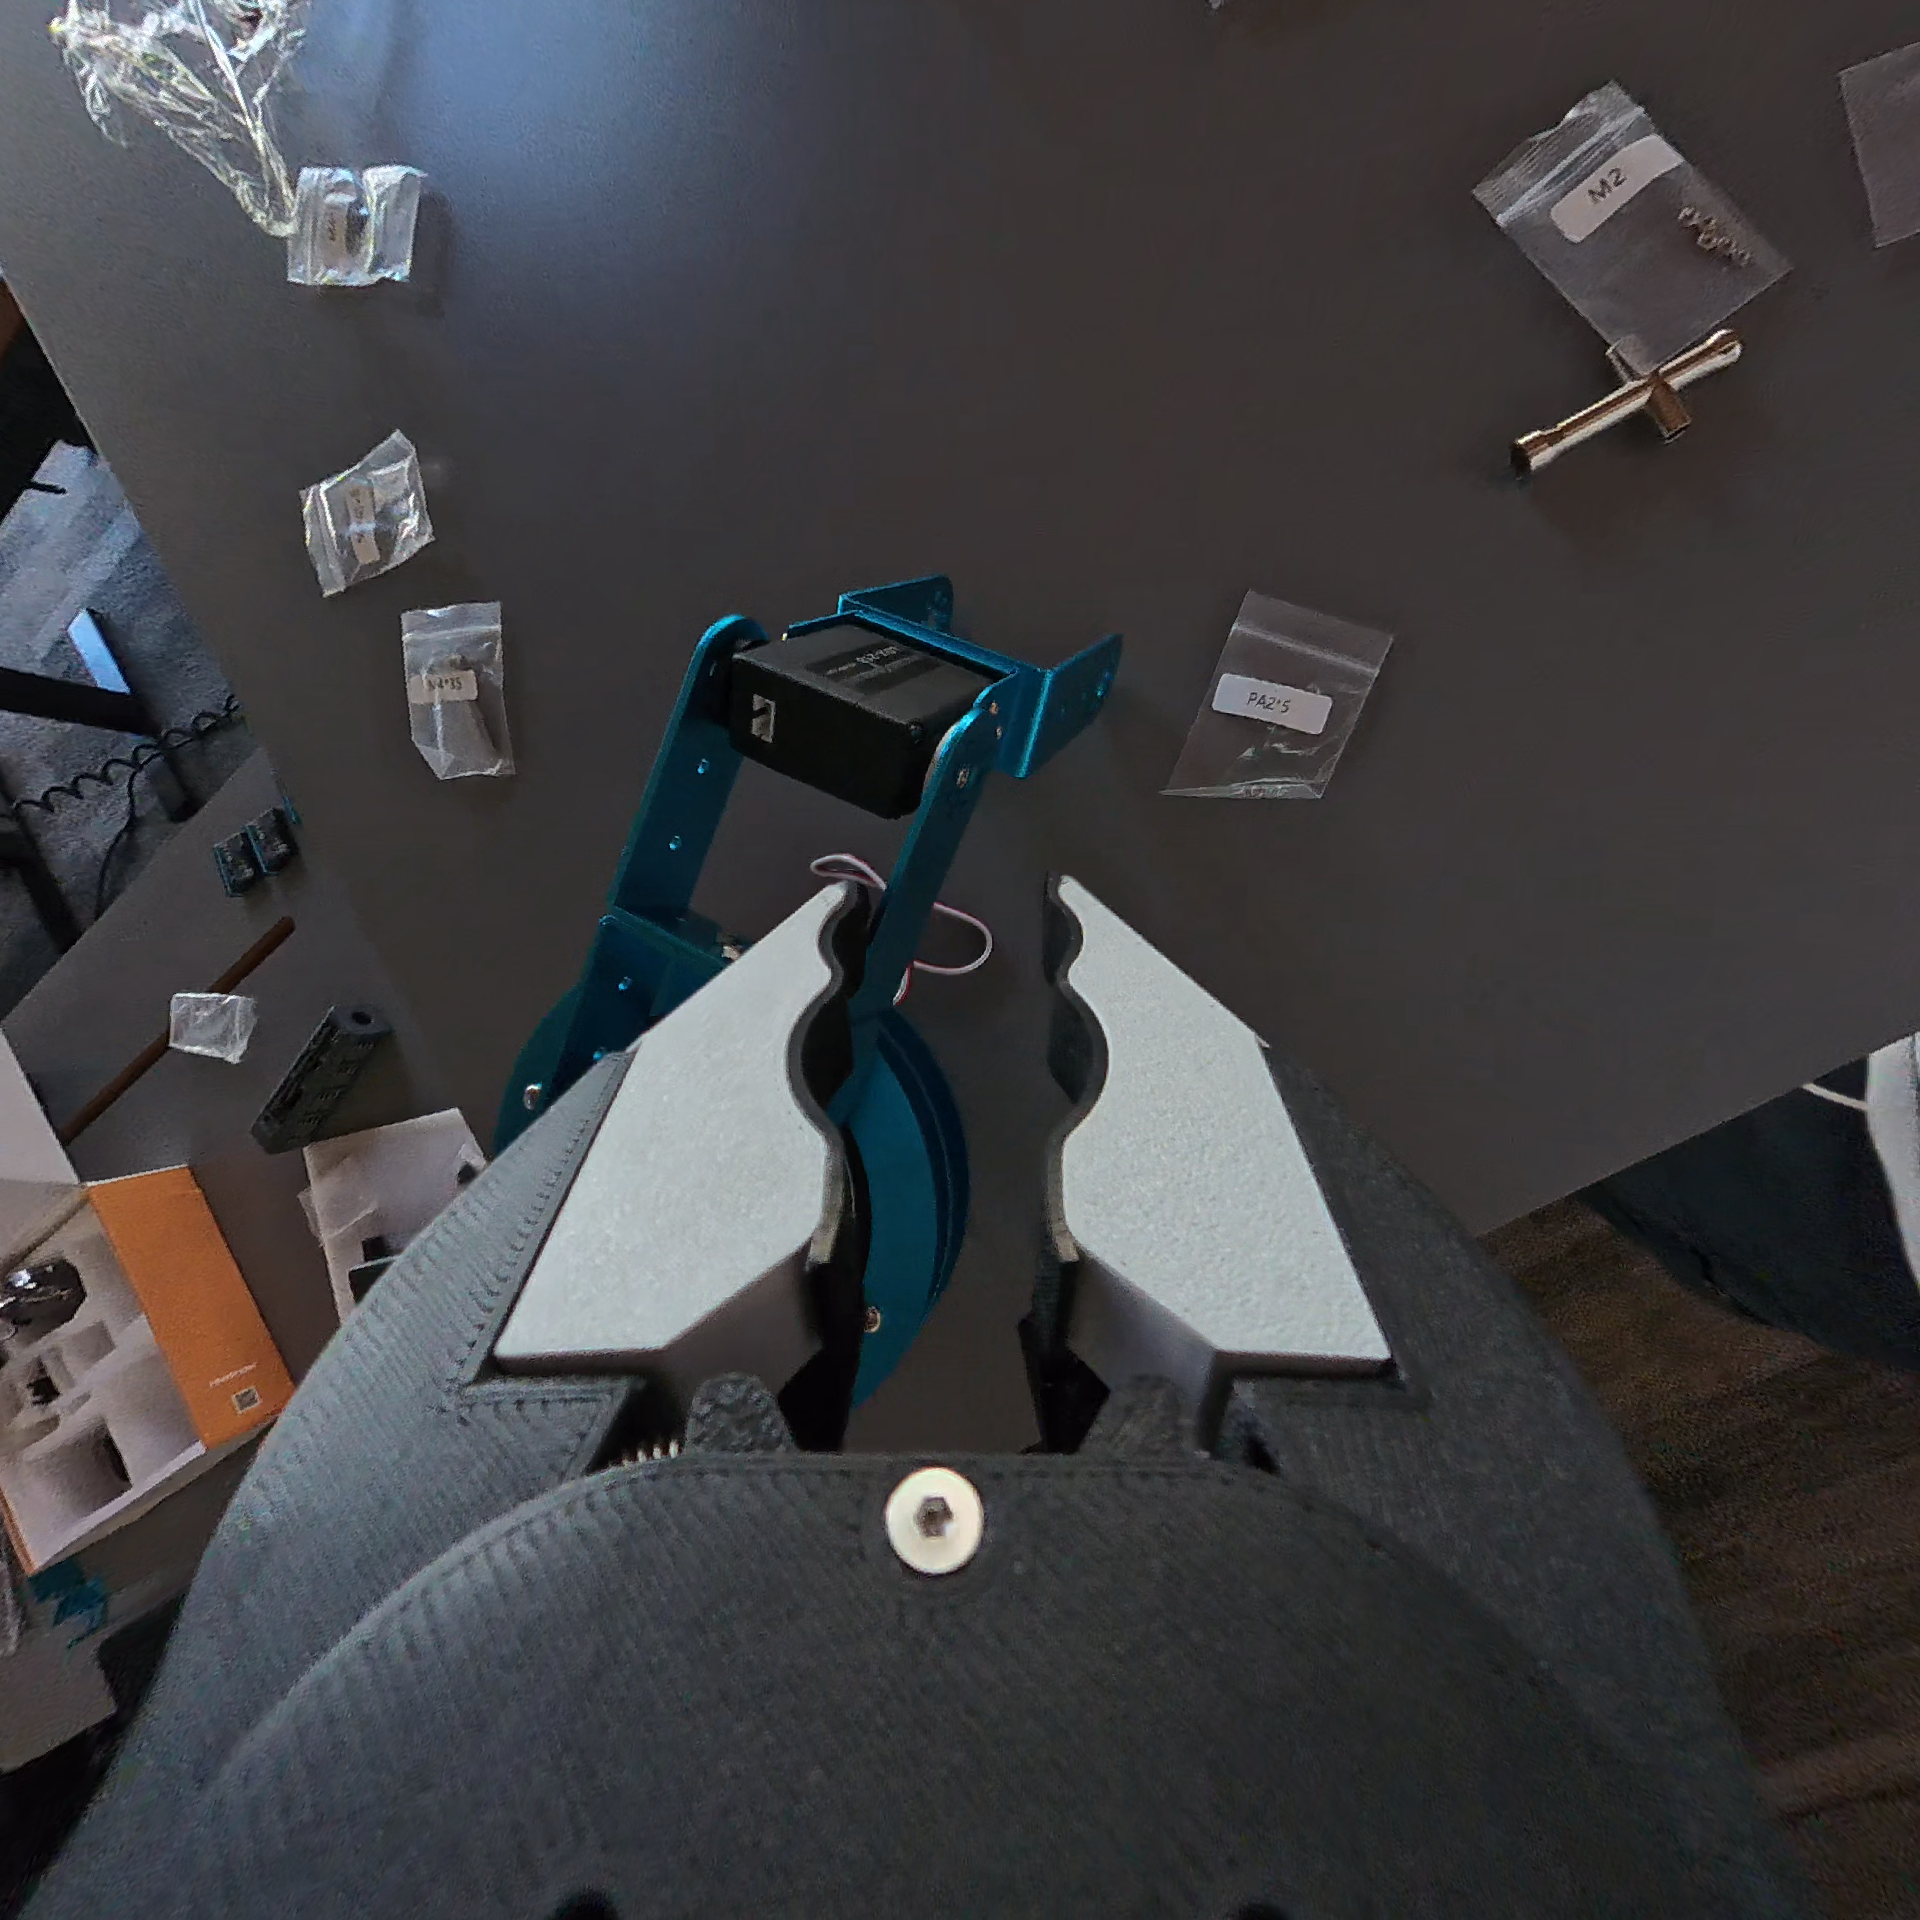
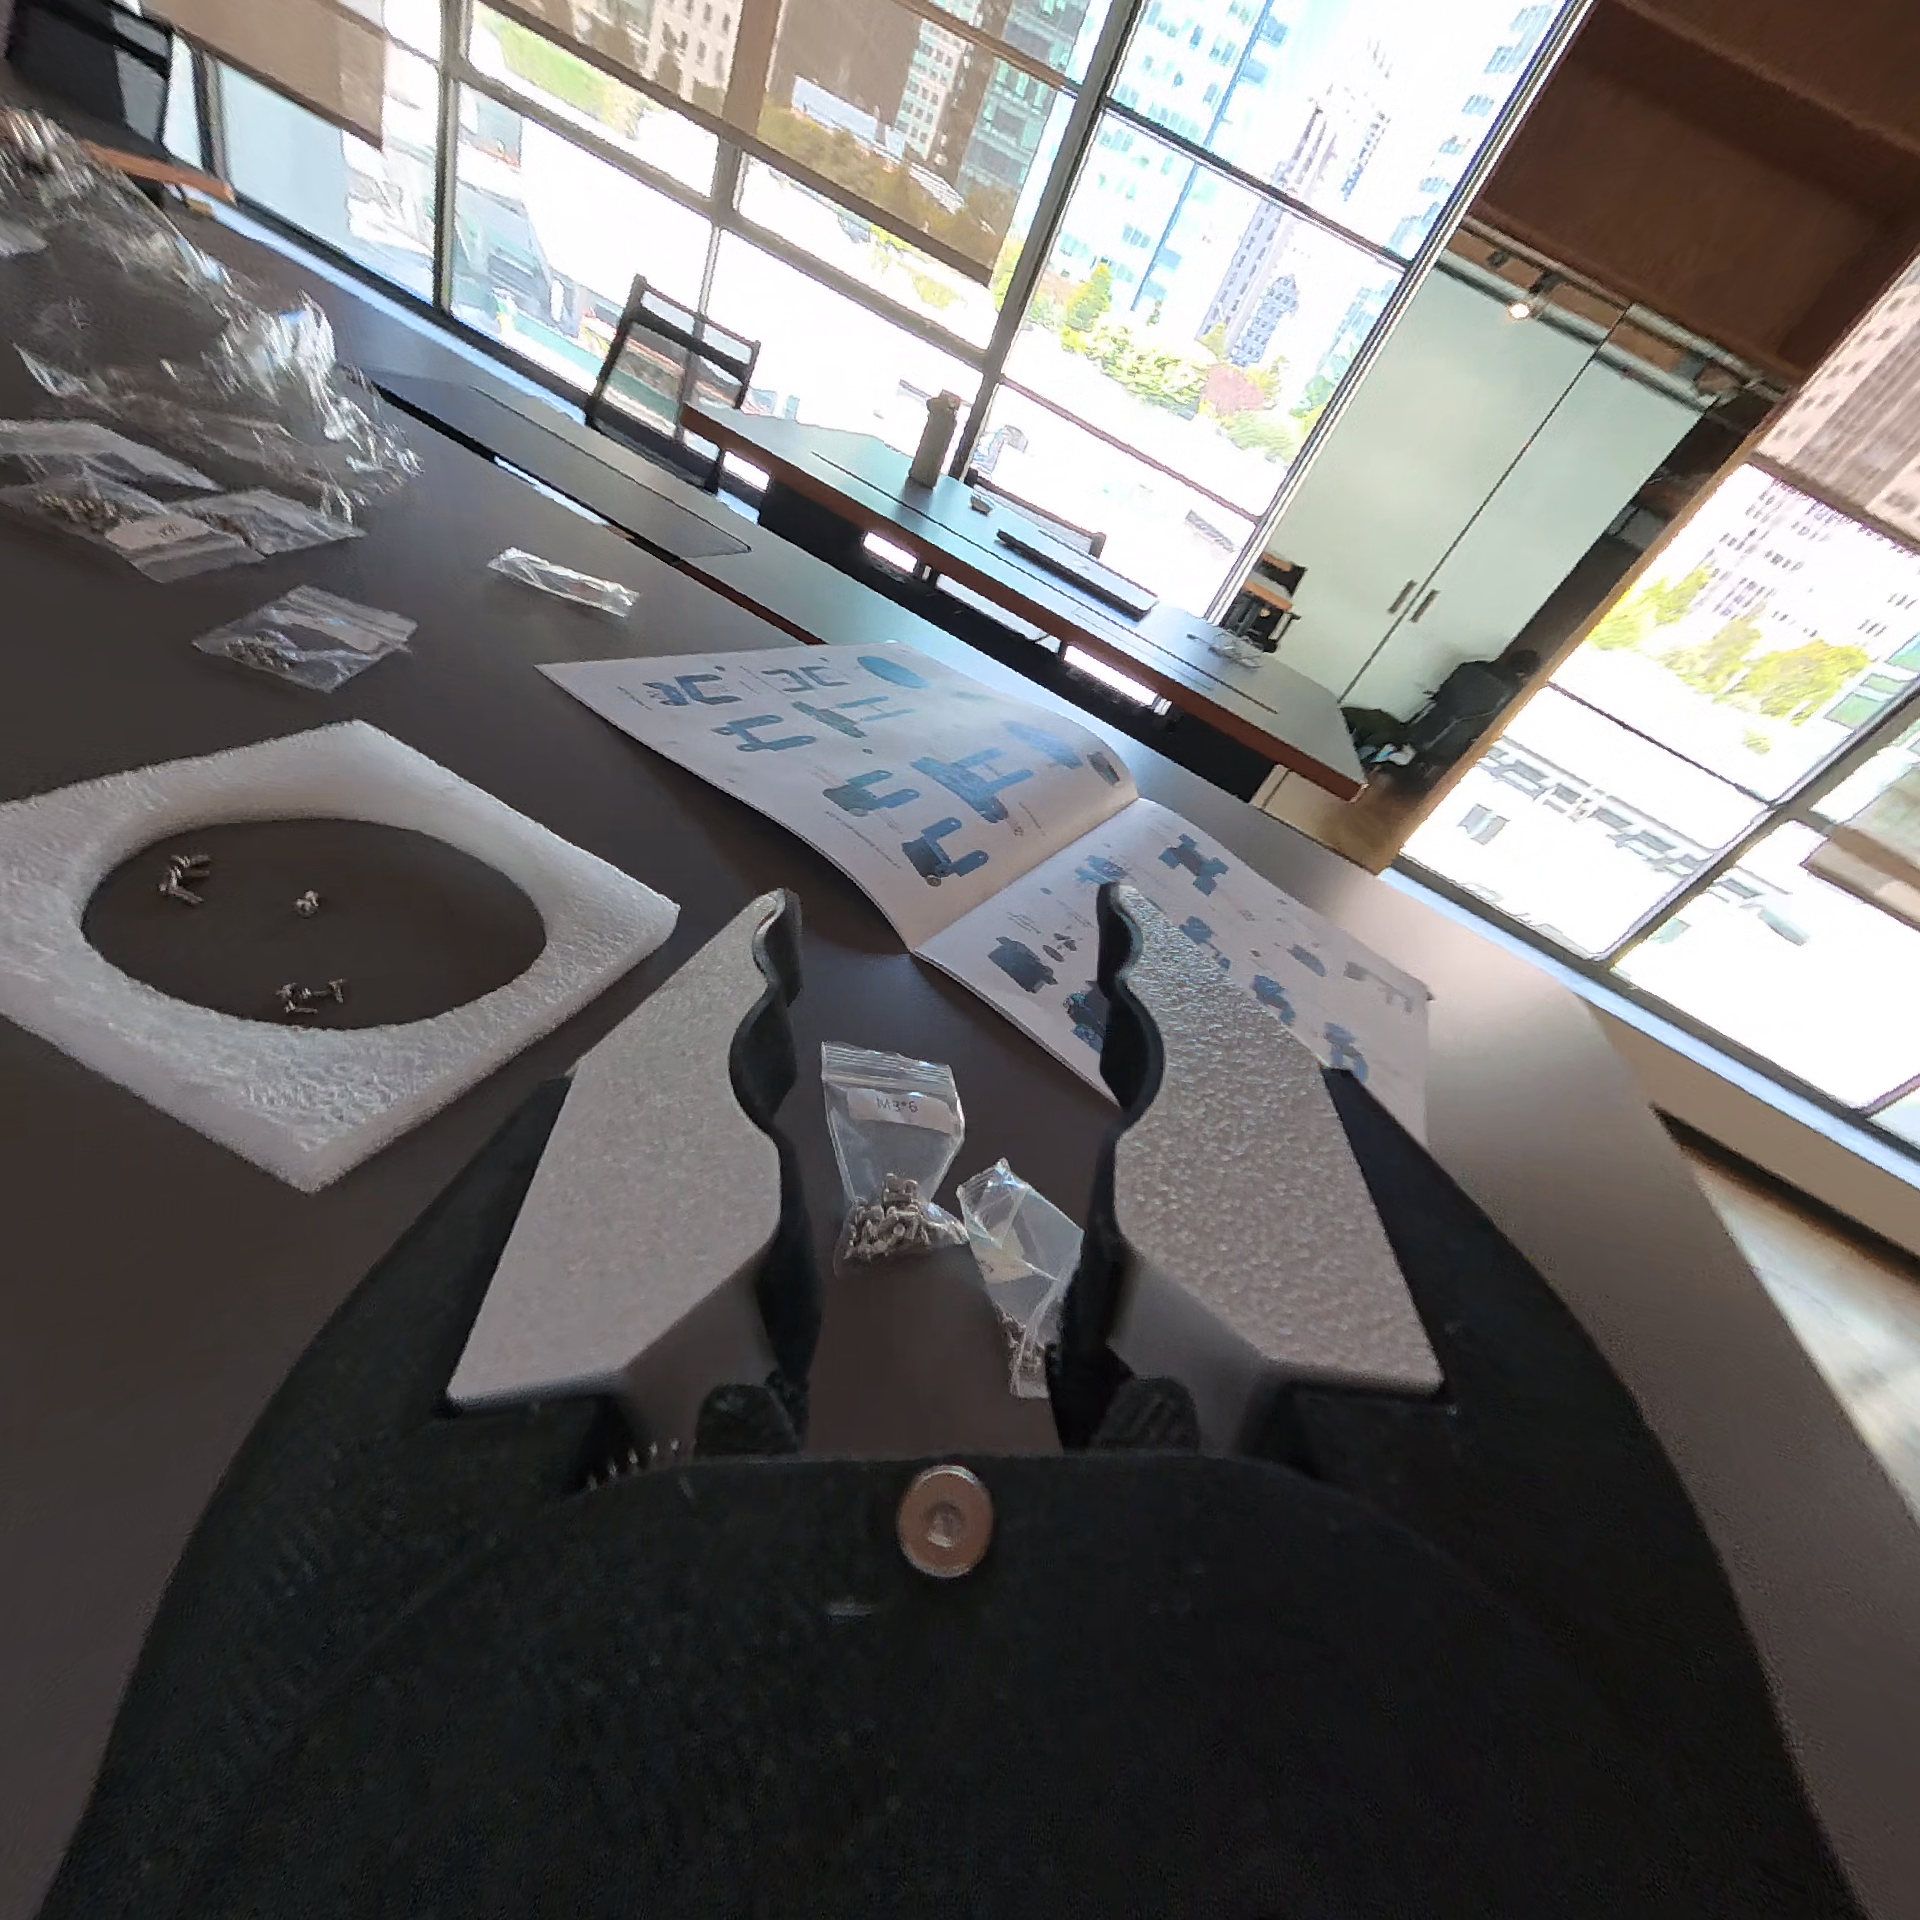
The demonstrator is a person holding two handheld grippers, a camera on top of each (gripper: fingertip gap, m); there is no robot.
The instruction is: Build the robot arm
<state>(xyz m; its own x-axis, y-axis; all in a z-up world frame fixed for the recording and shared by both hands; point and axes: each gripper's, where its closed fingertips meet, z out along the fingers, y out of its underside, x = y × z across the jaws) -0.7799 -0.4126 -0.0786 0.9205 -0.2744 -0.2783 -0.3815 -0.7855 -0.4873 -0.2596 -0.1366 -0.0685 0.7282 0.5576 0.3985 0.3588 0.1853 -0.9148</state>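
Observation:
In the left wrist view a blue metal bracket assembly (image 1: 665,831) with a black servo (image 1: 852,717) at its far end lies on the dark table (image 1: 1039,312). My left gripper (image 1: 951,894) is open. One blue strut and the round blue base disc (image 1: 904,1174) sit between its jaws, close against the left finger (image 1: 727,1091). In the right wrist view my right gripper (image 2: 948,904) is open and empty, low over two small clear bags of screws (image 2: 888,1164) that lie between its fingers.
Small clear parts bags (image 1: 1273,701), a metal cross wrench (image 1: 1631,400), a black part (image 1: 322,1075) and an orange box (image 1: 177,1309) lie around the assembly. An open booklet (image 2: 935,790), a white foam sheet (image 2: 312,1081) ringing loose screws (image 2: 301,995), and crumpled plastic (image 2: 208,343) lie ahead of the right gripper. Spacing between my two grippers at the tips: around 60 cm. About 20 cm separates my left fingertips from the metal cross wrench (image 1: 1631,400).

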